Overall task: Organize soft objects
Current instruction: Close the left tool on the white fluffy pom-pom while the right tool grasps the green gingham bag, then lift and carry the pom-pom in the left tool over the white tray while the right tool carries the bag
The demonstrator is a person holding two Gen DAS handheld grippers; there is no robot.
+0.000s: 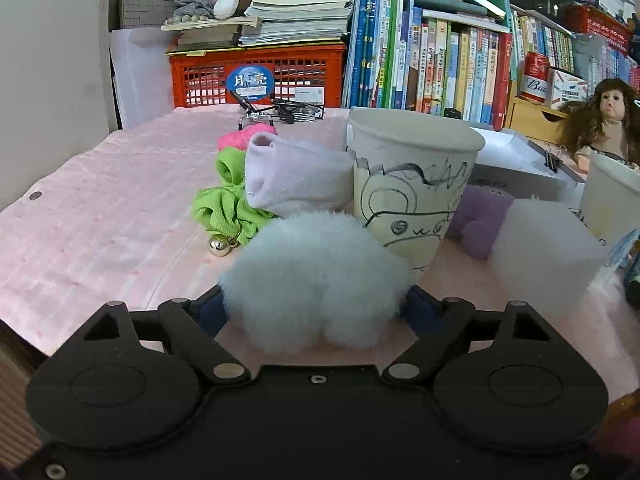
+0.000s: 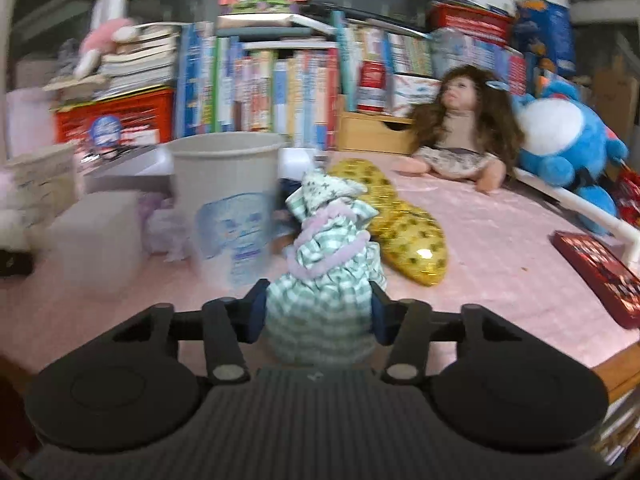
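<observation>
A white fluffy ball [image 1: 316, 272] lies on the pink cloth [image 1: 100, 220] between the fingers of my left gripper [image 1: 318, 312], and both blue pads touch its sides. Just behind it stands a scribbled paper cup [image 1: 412, 184]. A pale rolled sock [image 1: 296, 176], a green scrunchie [image 1: 224, 204] and a pink fabric piece [image 1: 240, 138] lie to the cup's left. In the right wrist view my right gripper [image 2: 320, 312] is shut on a green checked cloth bundle [image 2: 324, 256] with purple trim. A second paper cup [image 2: 228, 200] stands to its left, and a gold pouch [image 2: 400, 232] lies to its right.
A white foam block [image 1: 548, 252] and a purple fuzzy item [image 1: 480, 220] sit right of the scribbled cup. A doll [image 2: 460, 132], a blue plush [image 2: 560, 140] and a red box [image 2: 592, 272] occupy the right side. An orange crate [image 1: 256, 76] and rows of books line the back.
</observation>
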